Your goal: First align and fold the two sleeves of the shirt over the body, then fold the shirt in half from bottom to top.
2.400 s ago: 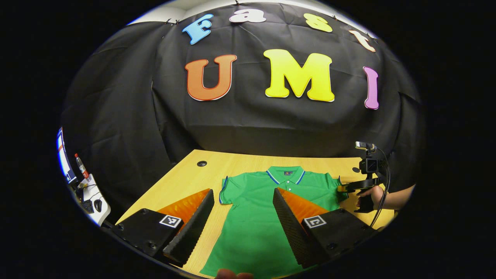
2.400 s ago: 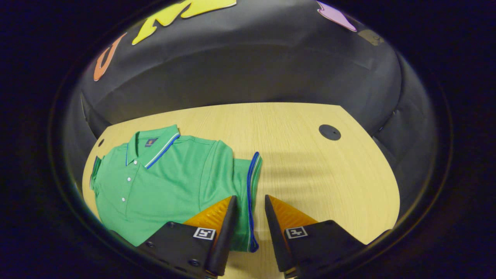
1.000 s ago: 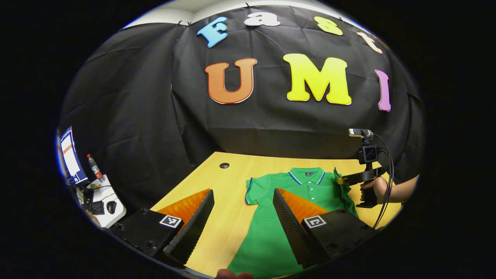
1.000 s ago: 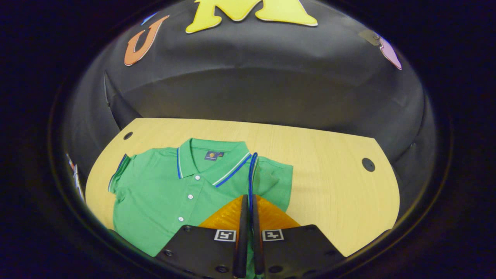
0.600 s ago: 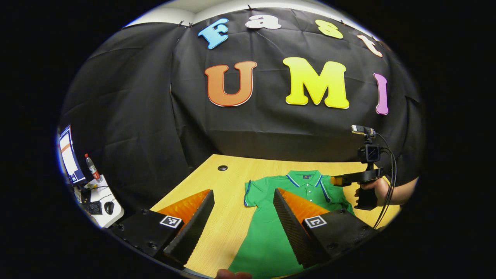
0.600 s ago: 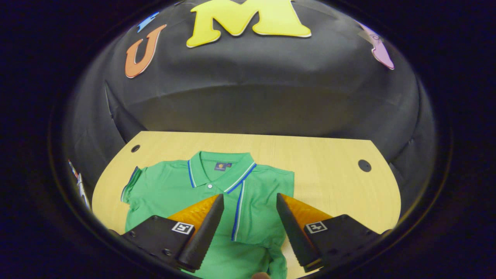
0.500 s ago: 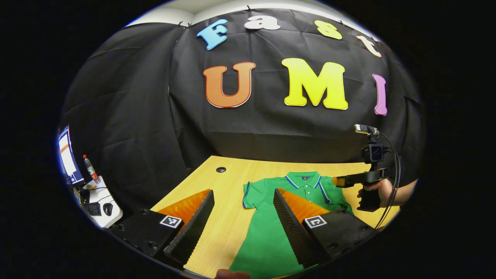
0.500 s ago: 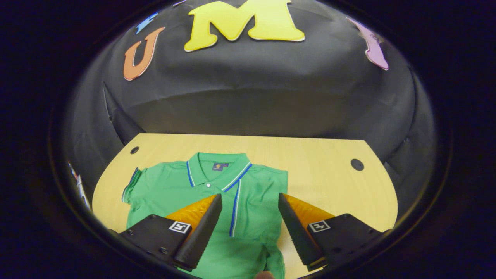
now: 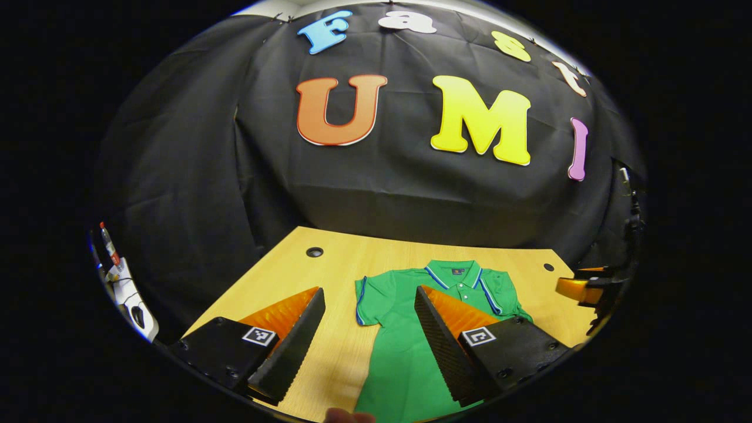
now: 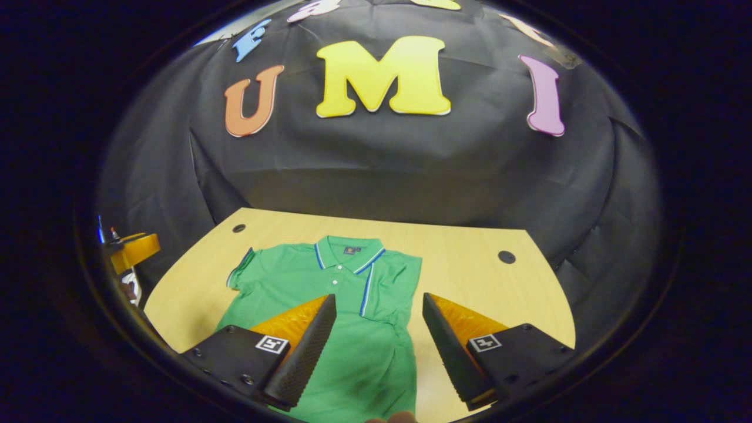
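Observation:
A green polo shirt with blue-trimmed collar lies flat on the wooden table, collar toward the wall. In the right gripper view the shirt has its right sleeve folded over the body, the cuff's blue stripe running down beside the placket. Its left sleeve is still spread out sideways. My right gripper hovers open above the shirt's middle, holding nothing. My left gripper is open above the table, left of the shirt body. The right gripper also shows at the far right edge.
Round cable holes sit in the table's far corners. A side desk with a bottle and a mouse stands beyond the table's left edge. Bare wood lies right of the shirt.
The right gripper carried the right sleeve over the body, let it go, opened, and drew back and up. The left gripper stayed open and only drifted.

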Demonstrator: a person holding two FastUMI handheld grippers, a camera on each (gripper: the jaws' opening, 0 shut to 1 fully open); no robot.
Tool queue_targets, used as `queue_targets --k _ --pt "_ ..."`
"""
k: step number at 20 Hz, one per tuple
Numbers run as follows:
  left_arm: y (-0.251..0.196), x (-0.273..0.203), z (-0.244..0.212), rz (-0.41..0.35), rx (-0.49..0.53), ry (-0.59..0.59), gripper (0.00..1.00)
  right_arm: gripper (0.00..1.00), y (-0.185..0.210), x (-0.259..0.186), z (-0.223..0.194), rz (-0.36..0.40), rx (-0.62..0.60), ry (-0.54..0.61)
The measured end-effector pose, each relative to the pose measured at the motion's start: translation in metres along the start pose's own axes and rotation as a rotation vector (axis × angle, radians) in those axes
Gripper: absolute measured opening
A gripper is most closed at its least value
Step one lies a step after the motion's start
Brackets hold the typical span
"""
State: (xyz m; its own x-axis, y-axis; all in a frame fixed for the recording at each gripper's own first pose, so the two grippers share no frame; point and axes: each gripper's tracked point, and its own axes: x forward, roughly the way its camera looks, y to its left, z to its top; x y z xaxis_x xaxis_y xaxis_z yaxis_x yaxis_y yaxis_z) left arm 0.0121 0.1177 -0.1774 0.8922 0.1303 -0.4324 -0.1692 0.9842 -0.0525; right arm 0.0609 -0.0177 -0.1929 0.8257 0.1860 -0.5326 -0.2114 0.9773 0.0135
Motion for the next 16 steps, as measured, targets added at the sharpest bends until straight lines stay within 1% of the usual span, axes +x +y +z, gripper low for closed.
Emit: queue_targets --k 1,2,3,4,5,9,10,11,12,16 --pt "0.002 0.012 -0.005 -0.011 -0.009 0.022 0.99 0.95 -0.005 -0.011 0.003 -0.01 -0.015 -0.016" --pt "0.006 0.025 -0.014 -0.024 -0.011 0.053 0.99 0.92 -0.009 -0.022 0.006 -0.018 -0.034 -0.031" --pt "0.01 0.038 -0.02 -0.026 -0.015 0.075 0.99 0.92 -0.014 -0.031 0.009 -0.032 -0.052 -0.046" --pt "0.014 0.053 -0.027 -0.027 -0.025 0.1 0.99 0.95 -0.021 -0.038 0.01 -0.054 -0.073 -0.058" --pt "0.015 0.066 -0.035 -0.03 -0.036 0.128 0.99 0.95 -0.027 -0.044 0.01 -0.073 -0.089 -0.064" --pt "0.02 0.115 -0.063 -0.051 -0.078 0.203 0.99 0.95 -0.043 -0.069 -0.001 -0.12 -0.093 -0.047" --pt "0.024 0.128 -0.071 -0.045 -0.065 0.221 0.99 0.95 -0.047 -0.074 -0.005 -0.131 -0.089 -0.04" --pt "0.029 0.141 -0.075 -0.038 -0.043 0.221 0.99 0.92 -0.05 -0.078 -0.009 -0.137 -0.084 -0.033" --pt "0.032 0.155 -0.08 -0.039 -0.025 0.222 0.99 0.95 -0.053 -0.08 -0.014 -0.144 -0.082 -0.022" --pt "0.041 0.191 -0.104 -0.035 0.018 0.27 0.98 0.95 -0.06 -0.077 -0.04 -0.157 -0.064 0.046"
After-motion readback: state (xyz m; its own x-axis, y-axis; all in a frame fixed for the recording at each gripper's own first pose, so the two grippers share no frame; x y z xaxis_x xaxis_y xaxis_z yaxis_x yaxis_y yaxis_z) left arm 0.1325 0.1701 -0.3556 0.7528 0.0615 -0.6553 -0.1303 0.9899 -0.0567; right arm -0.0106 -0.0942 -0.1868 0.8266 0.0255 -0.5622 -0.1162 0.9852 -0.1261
